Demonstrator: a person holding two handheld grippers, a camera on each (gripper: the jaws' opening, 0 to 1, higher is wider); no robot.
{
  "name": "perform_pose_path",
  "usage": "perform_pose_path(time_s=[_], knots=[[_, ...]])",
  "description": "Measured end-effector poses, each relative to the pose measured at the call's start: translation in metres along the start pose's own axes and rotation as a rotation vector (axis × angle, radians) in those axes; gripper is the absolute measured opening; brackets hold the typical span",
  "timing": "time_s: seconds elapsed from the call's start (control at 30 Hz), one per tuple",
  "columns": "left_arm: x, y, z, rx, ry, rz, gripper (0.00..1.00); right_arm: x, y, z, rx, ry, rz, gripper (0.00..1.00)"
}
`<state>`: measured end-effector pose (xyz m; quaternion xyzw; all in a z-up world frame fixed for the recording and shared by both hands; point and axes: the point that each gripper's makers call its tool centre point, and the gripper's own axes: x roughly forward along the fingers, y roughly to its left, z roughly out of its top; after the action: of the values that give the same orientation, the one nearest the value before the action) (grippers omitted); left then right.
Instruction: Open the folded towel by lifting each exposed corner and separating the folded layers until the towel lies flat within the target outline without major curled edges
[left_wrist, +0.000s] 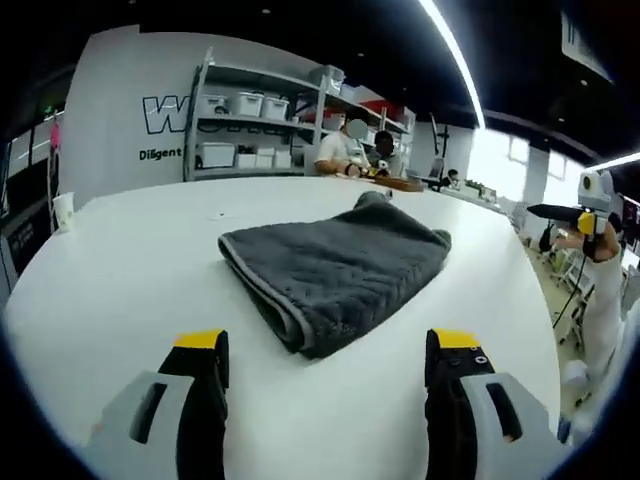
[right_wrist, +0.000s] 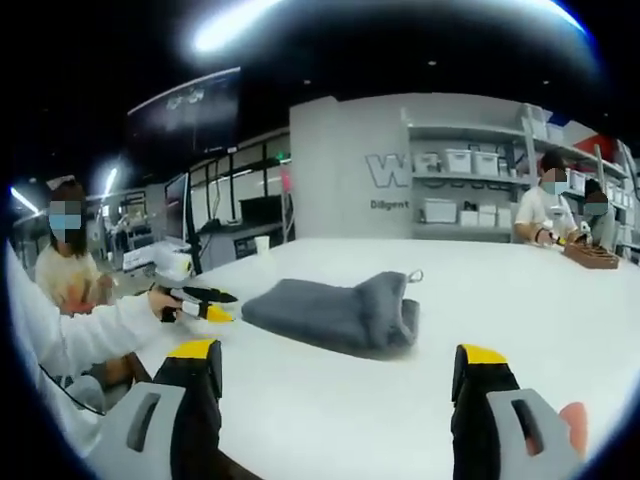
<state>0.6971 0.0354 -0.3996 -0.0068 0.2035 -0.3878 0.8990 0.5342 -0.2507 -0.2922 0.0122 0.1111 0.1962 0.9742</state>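
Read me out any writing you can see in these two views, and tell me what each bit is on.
"Diligent" in small dark letters on the white wall left of the shelving.
A large outlined "W" above it on the same wall; the shelving hides the remaining letters.
Bin labels on the shelving: too small to read.
The gray towel shows no readable text.
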Motion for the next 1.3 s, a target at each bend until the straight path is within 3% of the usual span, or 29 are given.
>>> perform_pose_path(time_s=[0.13, 0.33, 0.47, 0.57, 0.83, 1.03, 1.2, 1.3], knots=[[0.007, 0.001, -0.002, -0.025, 0.006, -0.027, 0.64, -0.003, -0.002, 0.001, 0.007, -0.004, -0.003, 0.95], [0.016, 0.008, -0.009, 0.073, 0.044, -0.008, 0.55, -0.009, -0.005, 0.005, 0.011, -0.02, -0.013, 0.95], [0.018, 0.004, -0.008, 0.069, 0.045, -0.041, 0.38, -0.011, -0.007, 0.003, 0.01, -0.004, -0.022, 0.96], [0.021, 0.003, -0.006, 0.067, 0.052, -0.04, 0.36, -0.013, -0.008, 0.002, 0.005, 0.002, -0.033, 0.96], [0.021, 0.007, -0.005, 0.07, 0.073, -0.03, 0.24, -0.01, -0.01, -0.018, -0.035, 0.12, -0.059, 0.98], [0.019, 0.013, -0.003, 0.055, 0.086, -0.032, 0.09, -0.008, -0.006, -0.025, -0.031, 0.156, -0.044, 0.99], [0.02, 0.02, -0.001, 0.031, 0.113, -0.012, 0.08, -0.006, -0.002, -0.029, -0.048, 0.178, -0.035, 0.98], [0.02, 0.03, 0.003, 0.051, 0.122, 0.031, 0.08, -0.006, -0.001, -0.03, -0.056, 0.181, -0.029, 0.99]])
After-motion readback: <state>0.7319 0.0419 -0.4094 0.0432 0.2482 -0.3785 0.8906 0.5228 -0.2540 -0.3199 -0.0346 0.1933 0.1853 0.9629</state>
